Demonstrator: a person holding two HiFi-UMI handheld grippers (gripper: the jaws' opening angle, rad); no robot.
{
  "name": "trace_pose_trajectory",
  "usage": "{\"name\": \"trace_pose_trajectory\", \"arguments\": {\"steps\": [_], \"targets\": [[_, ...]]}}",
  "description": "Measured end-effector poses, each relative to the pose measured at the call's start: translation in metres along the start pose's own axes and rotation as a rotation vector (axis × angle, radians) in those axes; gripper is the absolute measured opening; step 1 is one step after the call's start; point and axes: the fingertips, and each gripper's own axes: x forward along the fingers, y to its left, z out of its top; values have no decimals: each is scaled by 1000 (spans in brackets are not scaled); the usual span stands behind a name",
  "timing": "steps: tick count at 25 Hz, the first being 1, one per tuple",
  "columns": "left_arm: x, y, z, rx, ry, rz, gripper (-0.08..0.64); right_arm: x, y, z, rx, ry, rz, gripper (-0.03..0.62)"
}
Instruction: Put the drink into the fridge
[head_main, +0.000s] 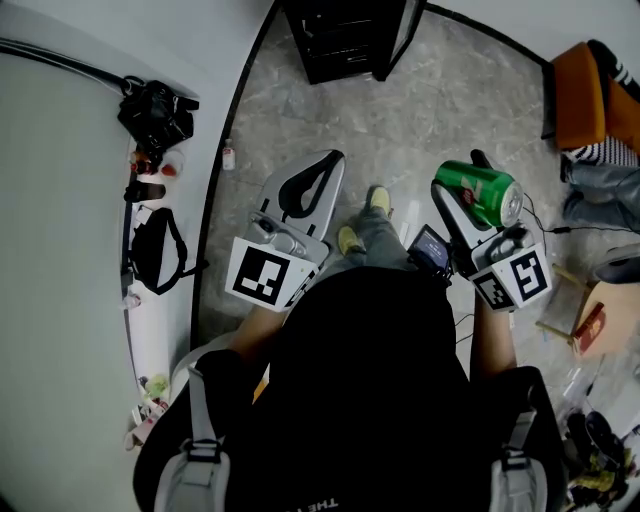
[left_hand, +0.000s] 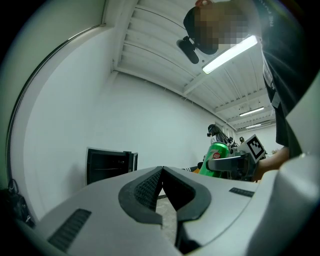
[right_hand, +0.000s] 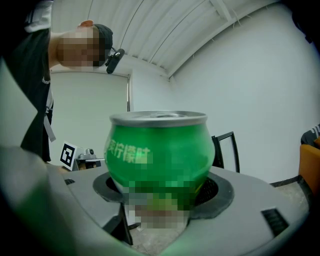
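Right now I am holding a green drink can in my right tongs, above a grey marbled floor. The can is looking short and rounded, glossy bright green, with a silver rim and lid. In the head view it is lying tilted, its silver top turning toward my right. In the right gripper view the can is filling the middle of the picture, and the two dark pads of the right tongs are pressing on its lower body from either side.

Pale lettering is running across the can's side, but I cannot read it. In the left gripper view the can is showing a small red mark near its top. The cube on each pair of tongs is showing a black and white square marker.

My left tongs are sitting with jaws together at the tips, nothing between them. In the head view the left tongs are hanging level with the right, near each other but apart.

A small black fridge is standing ahead of both, well apart from the can. In the left gripper view the fridge is showing its door open.
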Motion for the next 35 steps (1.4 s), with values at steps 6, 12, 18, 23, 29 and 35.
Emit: {"name": "trace_pose_trajectory", "arguments": {"steps": [6,12,18,23,29,35], "targets": [[14,12,6,10,9,29,9,13,-16,7,4,-10,14,337],[45,27,11,36,19,51,9,33,-45,17,8,-20,23,336],[78,45,8,44,45,64,9,54,-76,18,14,-11,32,337],[109,51,2,45,69,60,9,66,-101,17,16,-2,40,337],[137,60,2,69,87,70,9,79,-129,19,38,-18,50,337],[169,60,-1,63,108,80,9,84,-160,22,65,-38,67,337]]}}
